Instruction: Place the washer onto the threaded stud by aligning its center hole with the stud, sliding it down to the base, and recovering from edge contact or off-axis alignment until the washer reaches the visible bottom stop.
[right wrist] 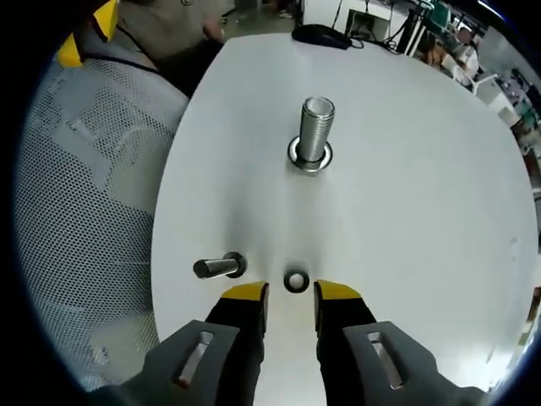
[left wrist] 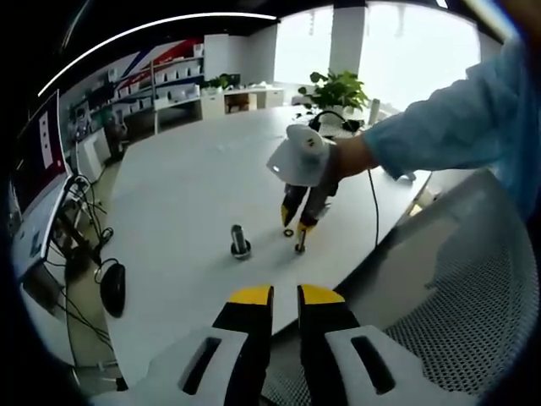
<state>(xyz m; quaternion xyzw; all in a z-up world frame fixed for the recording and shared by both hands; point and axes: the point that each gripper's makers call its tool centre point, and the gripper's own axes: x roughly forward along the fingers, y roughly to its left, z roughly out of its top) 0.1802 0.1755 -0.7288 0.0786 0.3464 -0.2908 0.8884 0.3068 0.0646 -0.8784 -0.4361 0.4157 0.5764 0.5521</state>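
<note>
On the white tabletop [right wrist: 406, 186] a small metal ring washer [right wrist: 296, 281] lay flat before the right gripper [right wrist: 291, 298] — jaws parted, empty. Upright threaded steel stud [right wrist: 314, 128] stood beyond; straddle the washer squarely before pinching.

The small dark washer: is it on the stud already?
No. The small dark washer lies flat on the white table, apart from the upright threaded metal stud.

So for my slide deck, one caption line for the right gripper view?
Right gripper hovers open over a washer lying flat, short of the upright threaded stud.
</note>
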